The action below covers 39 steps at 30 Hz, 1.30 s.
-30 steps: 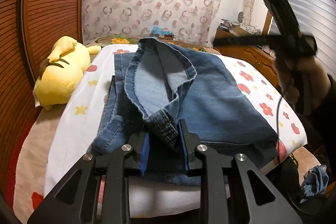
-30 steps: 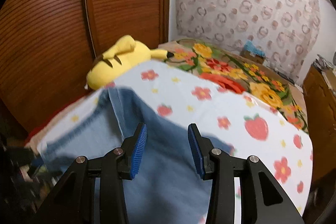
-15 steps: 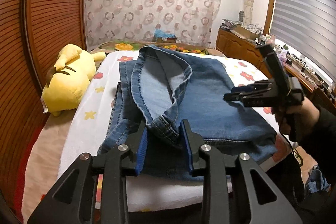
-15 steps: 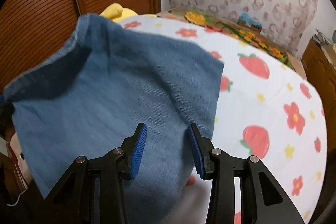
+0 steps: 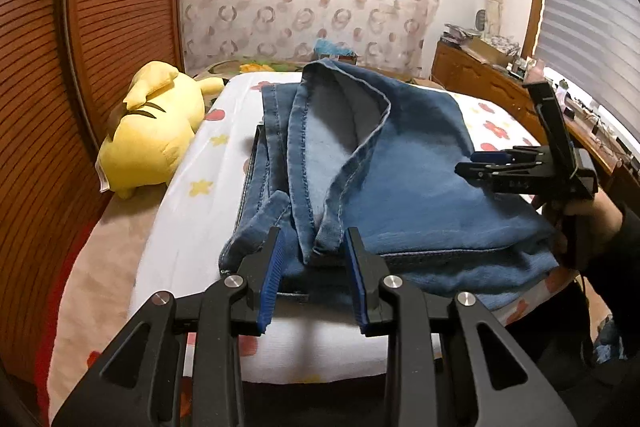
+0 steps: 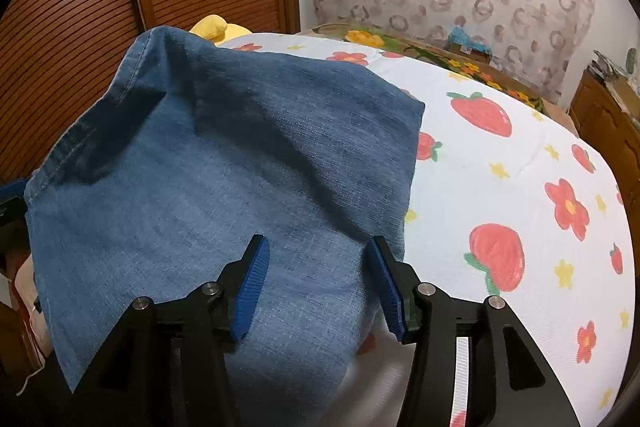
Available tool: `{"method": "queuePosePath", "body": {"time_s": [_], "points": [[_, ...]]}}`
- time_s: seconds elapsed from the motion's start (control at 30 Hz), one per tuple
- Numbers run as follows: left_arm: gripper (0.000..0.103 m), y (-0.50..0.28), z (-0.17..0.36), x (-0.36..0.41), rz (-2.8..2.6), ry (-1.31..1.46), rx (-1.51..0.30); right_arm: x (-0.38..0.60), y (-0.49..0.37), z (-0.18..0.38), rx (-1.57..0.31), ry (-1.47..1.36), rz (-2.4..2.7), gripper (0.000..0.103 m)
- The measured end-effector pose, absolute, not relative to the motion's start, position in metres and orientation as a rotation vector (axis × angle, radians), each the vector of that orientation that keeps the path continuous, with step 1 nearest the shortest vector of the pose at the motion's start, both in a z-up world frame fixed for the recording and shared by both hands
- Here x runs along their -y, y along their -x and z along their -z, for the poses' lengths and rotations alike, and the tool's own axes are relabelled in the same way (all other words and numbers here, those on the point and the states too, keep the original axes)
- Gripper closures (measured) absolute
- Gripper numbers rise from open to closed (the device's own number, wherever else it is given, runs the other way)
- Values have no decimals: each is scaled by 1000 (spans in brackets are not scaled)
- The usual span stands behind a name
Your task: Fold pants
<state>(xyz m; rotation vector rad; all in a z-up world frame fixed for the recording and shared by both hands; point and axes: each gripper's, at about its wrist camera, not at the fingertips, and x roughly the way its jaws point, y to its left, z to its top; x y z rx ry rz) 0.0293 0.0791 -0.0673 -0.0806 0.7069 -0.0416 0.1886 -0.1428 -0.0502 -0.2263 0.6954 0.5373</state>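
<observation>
Blue denim pants (image 5: 400, 163) lie folded over on the bed, with a hem flap turned back showing the paler inside. My left gripper (image 5: 314, 267) is open just in front of the near hem edge, which lies between the fingers without being clamped. My right gripper (image 5: 492, 163) hovers open over the right side of the pants in the left wrist view. In the right wrist view the right gripper (image 6: 320, 287) is open above the denim (image 6: 208, 179), holding nothing.
A yellow plush toy (image 5: 152, 131) lies at the bed's left side by the wooden slatted wall (image 5: 60, 67). The floral bedsheet (image 6: 500, 187) spreads to the right. A wooden dresser (image 5: 480, 75) stands at the far right.
My left gripper has opened and let the hem drop. My right gripper swung down from high up and now hovers low over the pants' right side.
</observation>
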Motion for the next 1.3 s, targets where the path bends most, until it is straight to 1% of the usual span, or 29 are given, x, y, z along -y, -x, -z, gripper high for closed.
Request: {"method": "queuePosePath", "body": {"time_s": [0.17, 0.43, 0.47, 0.5, 0.57, 0.7, 0.83, 1.03, 1.1, 1.13, 1.2, 1.27, 1.3], "points": [[71, -40, 63, -75, 57, 68, -691, 143, -189, 50, -701, 220, -533, 46], [72, -67, 81, -73, 62, 65, -712, 140, -191, 46, -719, 229, -527, 46], [83, -65, 82, -73, 65, 61, -708, 141, -189, 44, -728, 231, -527, 46], [87, -64, 84, -73, 74, 64, -711, 142, -187, 42, -736, 232, -530, 46], [89, -61, 85, -76, 69, 72, -708, 144, -179, 37, -732, 233, -544, 46], [89, -52, 90, -84, 43, 108, -713, 160, -154, 27, -704, 165, -573, 46], [89, -50, 96, -81, 32, 113, -739, 171, -136, 37, -705, 131, -555, 46], [78, -51, 91, -77, 10, 97, -743, 167, -126, 55, -707, 155, -514, 46], [70, -49, 88, -78, 10, 101, -735, 166, -126, 55, -705, 157, -512, 46], [69, -48, 87, -78, 10, 102, -733, 165, -125, 56, -705, 155, -512, 46], [53, -47, 84, -76, 23, 101, -725, 163, -123, 55, -709, 150, -511, 46], [51, -47, 83, -74, 39, 101, -719, 164, -122, 55, -706, 143, -507, 46], [47, -46, 83, -72, 42, 98, -717, 164, -121, 54, -706, 140, -502, 46]]}}
